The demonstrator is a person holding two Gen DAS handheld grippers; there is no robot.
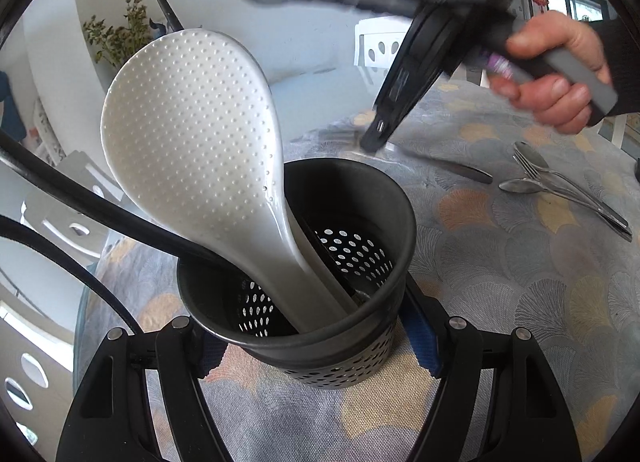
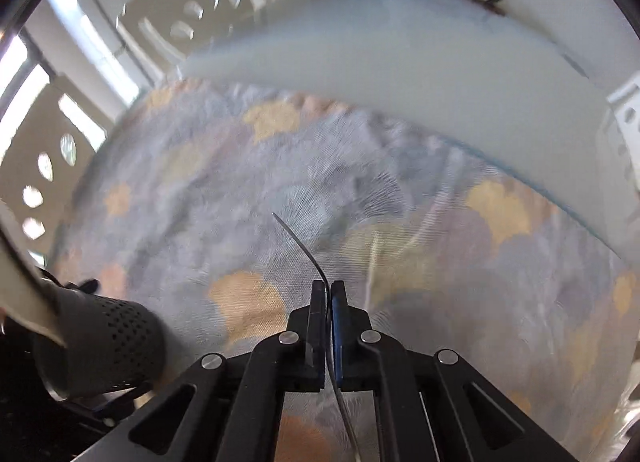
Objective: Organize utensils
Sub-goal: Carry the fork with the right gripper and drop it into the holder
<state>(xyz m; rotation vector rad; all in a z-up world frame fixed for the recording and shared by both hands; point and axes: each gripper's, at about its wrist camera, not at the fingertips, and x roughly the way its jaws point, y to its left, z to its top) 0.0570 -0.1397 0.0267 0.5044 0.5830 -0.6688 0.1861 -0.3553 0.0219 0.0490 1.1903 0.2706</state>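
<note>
A dark perforated utensil holder (image 1: 320,326) stands on the patterned tablecloth, held between the fingers of my left gripper (image 1: 312,342), which is shut on it. A white dimpled rice paddle (image 1: 192,134) stands in the holder. My right gripper (image 1: 374,138) hovers beyond the holder, shut on a thin metal utensil (image 2: 304,246) seen edge-on in the right wrist view; its handle (image 1: 460,172) trails to the right. The holder also shows at lower left in the right wrist view (image 2: 108,342).
Loose spoons and a fork (image 1: 560,186) lie on the tablecloth (image 1: 500,302) at right. White chairs (image 1: 376,50) stand around the table. A black cable (image 1: 80,198) crosses the left of the left wrist view.
</note>
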